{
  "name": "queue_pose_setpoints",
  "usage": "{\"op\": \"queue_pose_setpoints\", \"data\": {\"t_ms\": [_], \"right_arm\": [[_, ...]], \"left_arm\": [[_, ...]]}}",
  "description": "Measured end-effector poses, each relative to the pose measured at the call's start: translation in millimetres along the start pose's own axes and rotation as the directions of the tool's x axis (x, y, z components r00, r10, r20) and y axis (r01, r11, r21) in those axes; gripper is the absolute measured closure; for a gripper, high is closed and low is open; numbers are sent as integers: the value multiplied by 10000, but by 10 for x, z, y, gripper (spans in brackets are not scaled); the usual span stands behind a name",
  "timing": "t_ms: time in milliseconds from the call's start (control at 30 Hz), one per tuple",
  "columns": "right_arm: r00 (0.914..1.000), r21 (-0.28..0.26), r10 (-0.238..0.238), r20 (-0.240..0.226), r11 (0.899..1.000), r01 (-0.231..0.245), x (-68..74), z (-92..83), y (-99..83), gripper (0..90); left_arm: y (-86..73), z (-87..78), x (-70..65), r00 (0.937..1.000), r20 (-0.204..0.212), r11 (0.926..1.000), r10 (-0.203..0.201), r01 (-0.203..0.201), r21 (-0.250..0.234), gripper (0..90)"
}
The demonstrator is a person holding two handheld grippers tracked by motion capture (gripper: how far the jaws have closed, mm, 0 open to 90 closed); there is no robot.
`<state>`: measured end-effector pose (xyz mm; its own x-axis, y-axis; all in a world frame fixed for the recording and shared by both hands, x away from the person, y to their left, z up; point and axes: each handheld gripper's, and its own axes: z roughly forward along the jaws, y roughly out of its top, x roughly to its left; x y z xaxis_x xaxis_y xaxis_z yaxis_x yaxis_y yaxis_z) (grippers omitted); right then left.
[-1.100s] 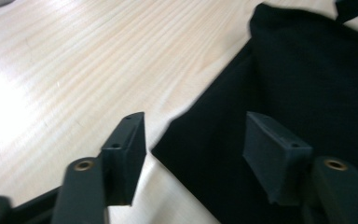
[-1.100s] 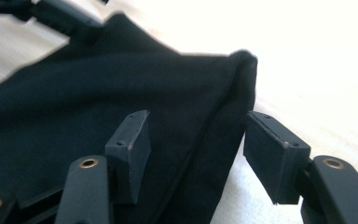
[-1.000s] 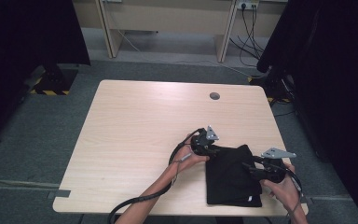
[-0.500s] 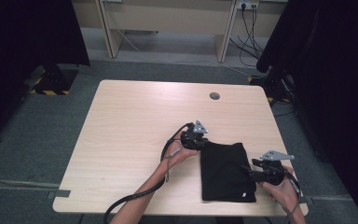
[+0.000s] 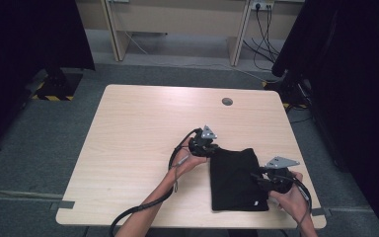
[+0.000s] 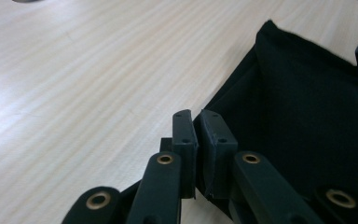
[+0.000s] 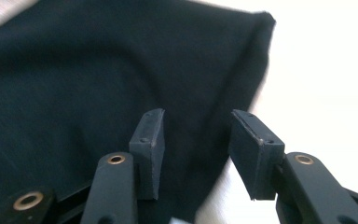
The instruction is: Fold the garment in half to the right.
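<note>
At the table's near right, black cloth (image 5: 237,177) lies lengthwise toward the person — left gripper (image 6: 196,135) jaws pinching its corner

No legible text or labels.

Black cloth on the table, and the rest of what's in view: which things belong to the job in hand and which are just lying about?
Job in hand:
- black cloth, folded flat on the table
- left gripper, shut on the cloth's corner
- right gripper, jaws apart over the cloth's edge, just been closing

Lying about:
- round grommet in the tabletop
- cables on the floor behind
</note>
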<state>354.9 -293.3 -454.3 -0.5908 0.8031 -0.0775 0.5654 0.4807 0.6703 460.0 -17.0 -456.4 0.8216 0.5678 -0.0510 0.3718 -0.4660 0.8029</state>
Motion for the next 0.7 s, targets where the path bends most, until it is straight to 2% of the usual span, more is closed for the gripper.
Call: {"op": "queue_pose_setpoints", "data": {"t_ms": [67,200,433,500,567,633,700], "right_arm": [[9999,102,122,73,9999,-123,-13,10,-42,558],[9994,-49,351,-24,9994,-351,-4,7,-107,559],[9982,-69,590,-64,9982,-590,23,-35,-130,532],[9972,-119,744,-87,9971,-745,41,-47,-130,498],[9988,-332,482,62,9983,-480,96,-111,-107,492],[9997,-452,258,-23,9986,-259,160,-176,-83,495],[9999,-270,112,-119,9996,-115,210,-186,-87,502]], "left_arm": [[-2,-30,22,10000,-25,10000,-16,16,-60,845],[-49,-80,72,9997,-20,9993,-243,243,-287,851],[-150,-48,168,9921,185,9911,-1243,1250,-465,846],[-143,-48,154,9924,140,9915,-1226,1231,-428,844],[-126,-55,146,9929,151,9918,-1177,1183,-488,843],[-113,-61,153,9924,104,9909,-1225,1229,-540,842],[-112,-70,159,9931,50,9918,-1171,1172,-502,842]]}}
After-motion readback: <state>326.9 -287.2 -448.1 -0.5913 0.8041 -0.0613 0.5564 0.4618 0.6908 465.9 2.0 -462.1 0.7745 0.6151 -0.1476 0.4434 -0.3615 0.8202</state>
